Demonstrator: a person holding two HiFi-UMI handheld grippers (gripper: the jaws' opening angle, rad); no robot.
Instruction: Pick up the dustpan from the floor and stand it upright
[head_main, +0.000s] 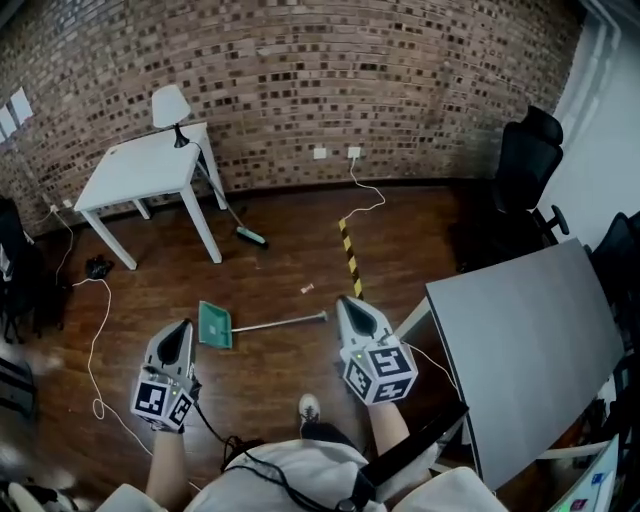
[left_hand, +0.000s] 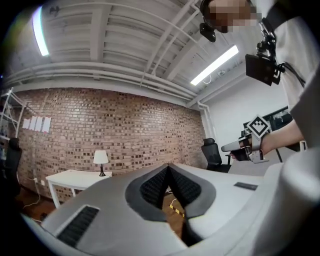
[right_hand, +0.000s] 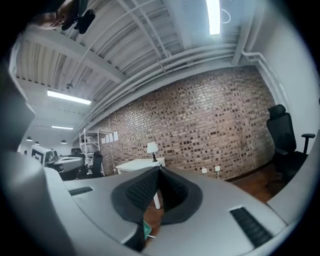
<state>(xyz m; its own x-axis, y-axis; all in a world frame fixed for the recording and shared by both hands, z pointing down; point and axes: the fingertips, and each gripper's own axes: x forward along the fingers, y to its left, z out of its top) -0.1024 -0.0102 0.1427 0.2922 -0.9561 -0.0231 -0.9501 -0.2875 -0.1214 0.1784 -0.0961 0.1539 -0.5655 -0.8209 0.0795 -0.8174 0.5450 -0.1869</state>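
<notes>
At left, left gripper (head_main: 183, 328) clenched shut on nothing, held level above the floor (head_main: 280, 270). Just beyond and right of its tip, dustpan (head_main: 216, 326) lying flat on the boards: green pan at left, long thin handle running right toward the other claw. Untouched so far. Probably light and stiff, a plastic pan on a slim rod. Likely to swing pan-down once lifted, and to twist between the pads if the rod is smooth. Best taken on the handle, fairly close to the pan, then tipped up to rest on the pan's edge. At right, right gripper (head_main: 350, 306) likewise clamped together and empty, its tip near the handle's free end but not on it.

Dark wood planks underfoot, hard, level and probably a bit slick for a standing pan. Far left, white table (head_main: 140, 170) with a lamp (head_main: 170, 105), a broom (head_main: 235, 215) leaning against it, loose cable (head_main: 97, 330) nearby. Brick wall (head_main: 400, 80) behind. Further right, striped tape (head_main: 348, 255), then grey table (head_main: 530, 340) and office chair (head_main: 525, 165).
</notes>
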